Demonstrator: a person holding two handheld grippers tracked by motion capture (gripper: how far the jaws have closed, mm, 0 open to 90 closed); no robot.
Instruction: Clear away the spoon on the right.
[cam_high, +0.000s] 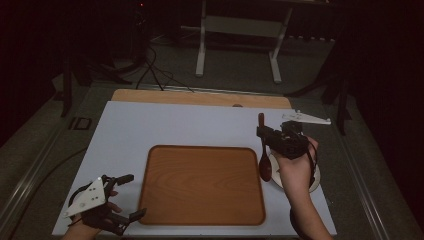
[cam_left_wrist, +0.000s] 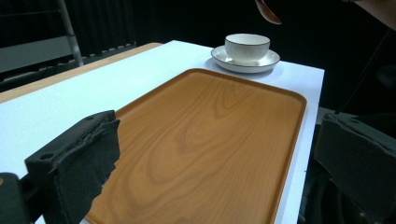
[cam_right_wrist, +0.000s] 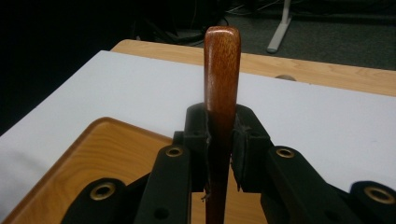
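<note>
Right hand-held gripper (cam_high: 263, 134): jaws clamped on the handle of a wooden spoon (cam_high: 263, 150). In the right gripper view the pads press the handle from both sides and the handle end stands up past them. In the high view the spoon hangs below the jaws, bowl end down, clear of the worktop (cam_high: 150, 125). Just beside the bowl end, on the side toward the holding hand, a white plate (cam_high: 315, 182) shows, partly hidden by that hand. The left gripper view shows a cup (cam_left_wrist: 247, 46) sitting on this plate, with the spoon bowl above it.

Left hand-held gripper (cam_high: 130, 196): jaws wide apart, nothing between them. It rests at the near left corner of the worktop, pointing across a wooden tray (cam_high: 202, 185), which lies just ahead of its jaws and between the two grippers.
</note>
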